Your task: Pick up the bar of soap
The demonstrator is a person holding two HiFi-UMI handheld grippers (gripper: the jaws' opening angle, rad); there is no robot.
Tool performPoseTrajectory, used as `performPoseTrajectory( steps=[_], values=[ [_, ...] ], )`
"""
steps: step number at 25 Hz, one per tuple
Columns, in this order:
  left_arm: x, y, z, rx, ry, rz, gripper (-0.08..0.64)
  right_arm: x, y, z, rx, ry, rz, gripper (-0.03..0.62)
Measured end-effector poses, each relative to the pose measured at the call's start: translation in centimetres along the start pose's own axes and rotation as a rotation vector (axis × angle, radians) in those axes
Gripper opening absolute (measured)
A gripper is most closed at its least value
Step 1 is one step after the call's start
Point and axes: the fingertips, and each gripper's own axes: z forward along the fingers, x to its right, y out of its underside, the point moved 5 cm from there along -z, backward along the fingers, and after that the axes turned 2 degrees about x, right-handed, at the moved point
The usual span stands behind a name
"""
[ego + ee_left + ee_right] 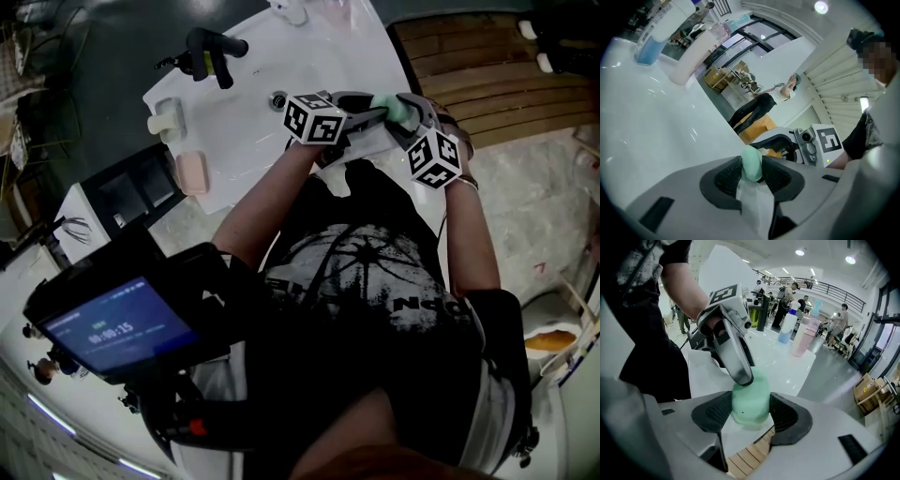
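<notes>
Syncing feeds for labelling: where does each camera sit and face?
Head view: on the person's head, facing steeply down at the sink; torso, both forearms show.
Left gripper view: on the left gripper, along its jaws at the bar of soap; torso shows.
Right gripper view: on the right gripper, facing the bar of soap; left arm shows.
All share the bar of soap.

Mint-green soap bar, rounded, clamped between jaws

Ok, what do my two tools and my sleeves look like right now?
The left tool and right tool have pale grey rounded shells with dark ribbed pads. Each carries a white cube with black square markers. You wear a black short-sleeved T-shirt with grey print.
</notes>
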Motion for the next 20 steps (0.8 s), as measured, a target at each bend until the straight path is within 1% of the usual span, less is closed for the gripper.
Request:
performPoseTrajectory(
  steps=[5, 7, 9, 11, 15, 20],
  values=[
    [0.0, 0.0, 0.1, 0.004, 0.001, 0.002, 0.141, 0.0, 0.2, 0.1, 0.0, -0.009, 0.025, 0.261],
    [-0.1, -0.2, 0.1, 0.003, -0.014, 0.014, 0.141, 0.1, 0.2, 0.2, 0.003, -0.01, 0.039, 0.261],
    [-0.2, -0.3, 0.0, -0.002, -0.037, 0.04, 0.144, 0.2, 0.2, 0.4, 0.003, -0.011, 0.049, 0.261],
    [-0.3, -0.3, -0.1, -0.002, -0.056, 0.058, 0.167, 0.1, 0.2, 0.6, 0.0, -0.012, 0.053, 0.261],
    [-1.0, -0.8, -0.7, 0.022, -0.102, 0.068, 0.232, 0.3, 0.3, 0.9, -0.005, -0.016, 0.055, 0.261],
    [-2.0, -1.4, -2.3, 0.064, -0.138, 0.076, 0.247, 0.3, -0.1, 1.5, 0.003, -0.017, 0.047, 0.27]
  ],
)
